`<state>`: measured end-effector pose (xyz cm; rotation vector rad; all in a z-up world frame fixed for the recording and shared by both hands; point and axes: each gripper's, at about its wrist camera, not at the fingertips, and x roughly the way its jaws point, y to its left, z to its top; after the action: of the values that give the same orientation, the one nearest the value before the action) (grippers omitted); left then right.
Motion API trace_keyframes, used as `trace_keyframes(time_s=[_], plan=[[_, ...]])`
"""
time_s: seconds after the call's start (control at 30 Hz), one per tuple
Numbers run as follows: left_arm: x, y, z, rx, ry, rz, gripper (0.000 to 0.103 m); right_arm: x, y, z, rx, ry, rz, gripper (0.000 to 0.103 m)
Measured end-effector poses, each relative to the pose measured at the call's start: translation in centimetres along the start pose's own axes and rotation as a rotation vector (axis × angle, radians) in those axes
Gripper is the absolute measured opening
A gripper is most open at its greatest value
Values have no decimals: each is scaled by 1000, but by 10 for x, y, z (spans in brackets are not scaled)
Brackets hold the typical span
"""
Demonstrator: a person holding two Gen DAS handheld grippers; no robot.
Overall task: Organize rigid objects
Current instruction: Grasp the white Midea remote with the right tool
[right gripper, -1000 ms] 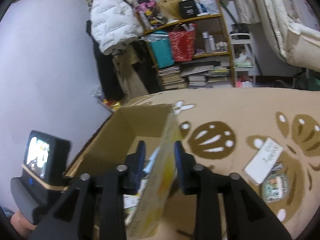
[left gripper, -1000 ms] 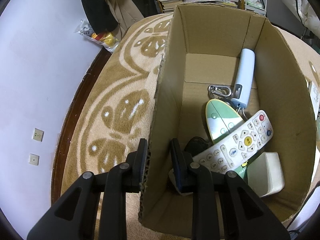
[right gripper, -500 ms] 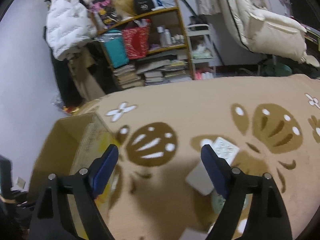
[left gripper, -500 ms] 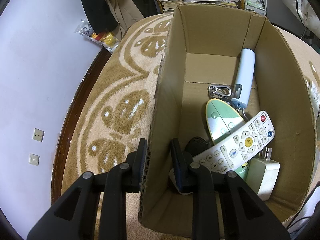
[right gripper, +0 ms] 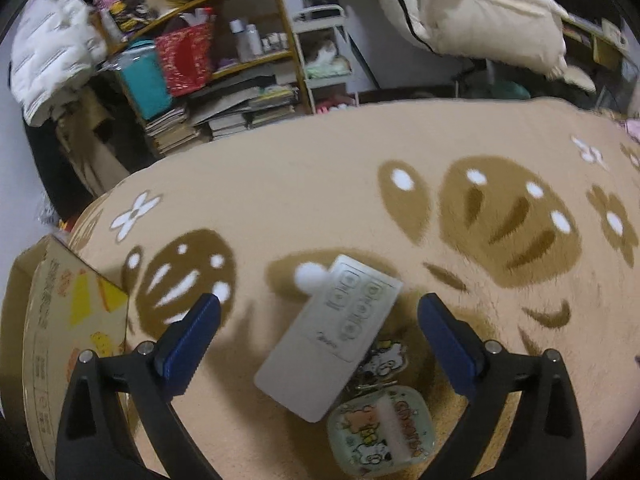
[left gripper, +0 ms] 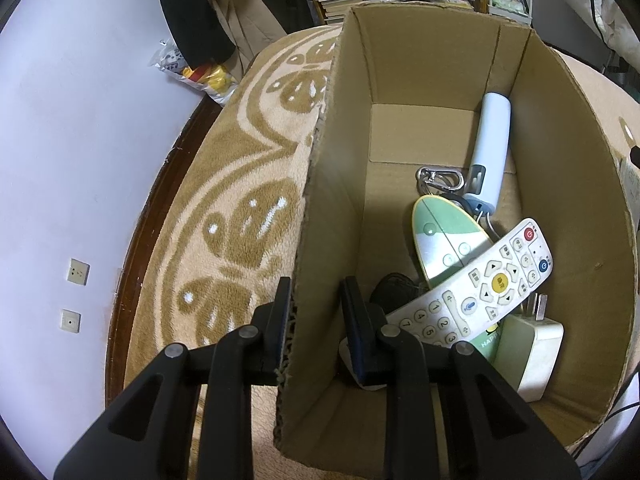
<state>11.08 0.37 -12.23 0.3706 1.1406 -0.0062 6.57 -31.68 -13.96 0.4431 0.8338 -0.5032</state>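
Trouble likeliest at the grey remote control [right gripper: 332, 336]: lies slantwise on the plush blanket [right gripper: 320, 180], well outside the cardboard box [left gripper: 440, 40], long axis off square to the closing line. Could swivel or squirt out of a skewed pinch, being smooth hard plastic. Overlaps a keyring charm [right gripper: 382, 360] and sits just beside a glossy case [right gripper: 380, 432] printed with cartoons, so could drag either along or trap the ring under a pad. Deep pile below: could snag a pad tip pushed too low.

Right tongs [right gripper: 318, 304] gaping about as wide as possible, jaws just been opening, gripping nothing; remote below and between the pads, apparently untouched.

Left tongs [left gripper: 316, 320] nearly closed, pinching the near wall of the box, one pad outside, one inside. Might buckle the thin corrugated board or tip the box if pulled sideways. Ragged, fibrous cut edge at the pinch.

Already in the box, heaped toward one side:
- white remote [left gripper: 476, 284], long, rubbery keys, resting on top
- green-and-white oval gadget [left gripper: 444, 240], smooth shell, partly under it
- pale blue handle-shaped device [left gripper: 492, 148], rounded, leaning on the wall
- metal carabiner [left gripper: 440, 178], shiny
- cream charger plug [left gripper: 528, 352], blocky, prongs up

Loose heap, so apt to shift or slide under a dropped newcomer.
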Motion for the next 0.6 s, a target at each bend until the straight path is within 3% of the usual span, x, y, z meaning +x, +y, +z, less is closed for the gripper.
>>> trace_keyframes(time_s=[0.2,0.3,0.43,0.6], plan=[[0,1,0,-6,1,-4,24,17,-13,-2,33,70,-22,103],[1,1,0,-14,6,-12,24,23,-14,-5,48,102,17,102],[0,-1,0,-3,4,-5,24,29,-6,-9,71,136,129,100],[1,1,0,-6,5,-10,24,30,13,-12,2,141,130,100]])
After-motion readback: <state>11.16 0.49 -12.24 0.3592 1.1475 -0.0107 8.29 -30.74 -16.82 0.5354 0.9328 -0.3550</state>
